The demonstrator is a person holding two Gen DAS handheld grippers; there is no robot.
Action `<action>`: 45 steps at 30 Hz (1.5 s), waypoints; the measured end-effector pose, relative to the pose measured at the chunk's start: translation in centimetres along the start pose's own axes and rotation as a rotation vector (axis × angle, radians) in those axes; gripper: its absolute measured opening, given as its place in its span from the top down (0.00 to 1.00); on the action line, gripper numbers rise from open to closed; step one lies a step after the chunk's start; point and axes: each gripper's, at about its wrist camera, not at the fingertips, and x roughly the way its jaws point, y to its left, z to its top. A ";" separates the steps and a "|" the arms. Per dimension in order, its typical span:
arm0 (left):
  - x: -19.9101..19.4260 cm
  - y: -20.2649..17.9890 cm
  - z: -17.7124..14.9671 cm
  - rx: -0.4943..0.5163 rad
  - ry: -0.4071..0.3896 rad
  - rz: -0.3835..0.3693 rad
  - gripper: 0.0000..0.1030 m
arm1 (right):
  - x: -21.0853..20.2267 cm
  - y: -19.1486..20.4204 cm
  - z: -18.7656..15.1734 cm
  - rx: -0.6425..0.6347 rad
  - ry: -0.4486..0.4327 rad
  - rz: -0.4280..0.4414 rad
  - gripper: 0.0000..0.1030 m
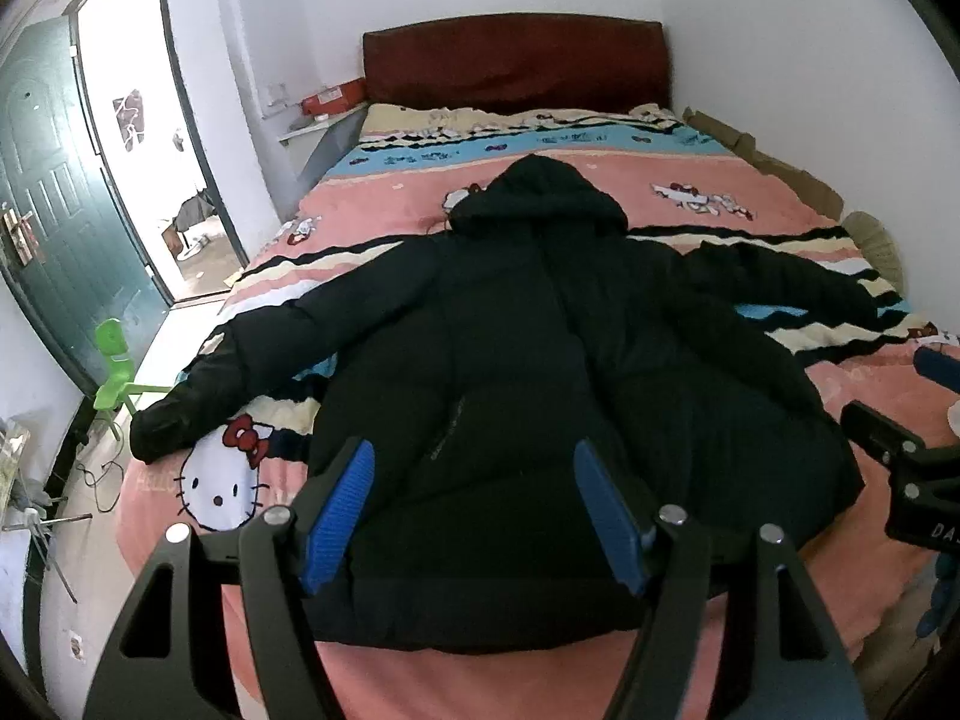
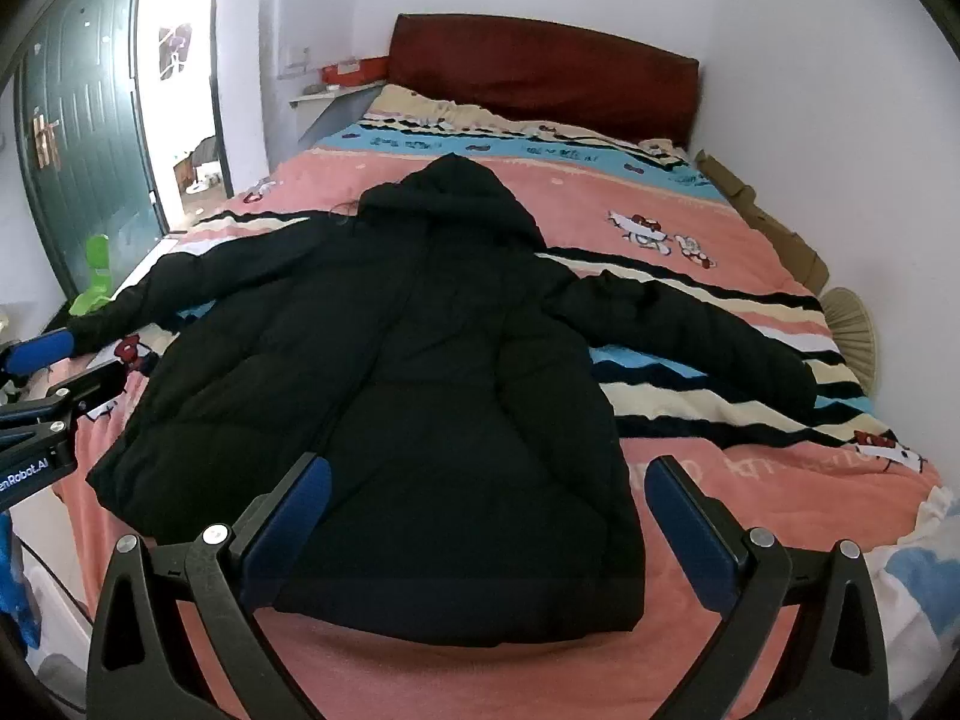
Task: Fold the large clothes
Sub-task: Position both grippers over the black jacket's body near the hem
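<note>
Above bed [image 1: 750, 192], both claws [image 1: 474, 510] [image 2: 489, 522] tilt downward, spread wide.

bed [image 1: 690, 192] with pink striped cartoon blanket, black hooded jacket [image 1: 540, 360] spread flat on it, sleeves outstretched

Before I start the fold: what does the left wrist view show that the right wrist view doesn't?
Only the left wrist: the big cat face print beside the left cuff, and floor cables.
Only the right wrist: the right sleeve's full length and the blanket's near right corner.
Both: the black hooded jacket spread flat, hood toward the headboard.
</note>
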 end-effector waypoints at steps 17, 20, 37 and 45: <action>-0.8 1.5 0.2 -0.043 -0.029 0.006 0.34 | 0.2 0.2 0.6 0.019 -0.036 0.041 0.01; -0.3 1.6 0.4 -0.041 -0.018 0.001 0.34 | 0.8 0.1 0.6 0.020 -0.028 0.040 0.01; 2.5 2.4 1.1 -0.015 -0.007 -0.001 0.34 | 3.7 -1.3 1.1 0.057 0.009 0.004 0.01; 4.7 3.2 1.5 -0.029 0.031 -0.024 0.34 | 5.5 -1.3 1.9 0.067 0.028 -0.008 0.01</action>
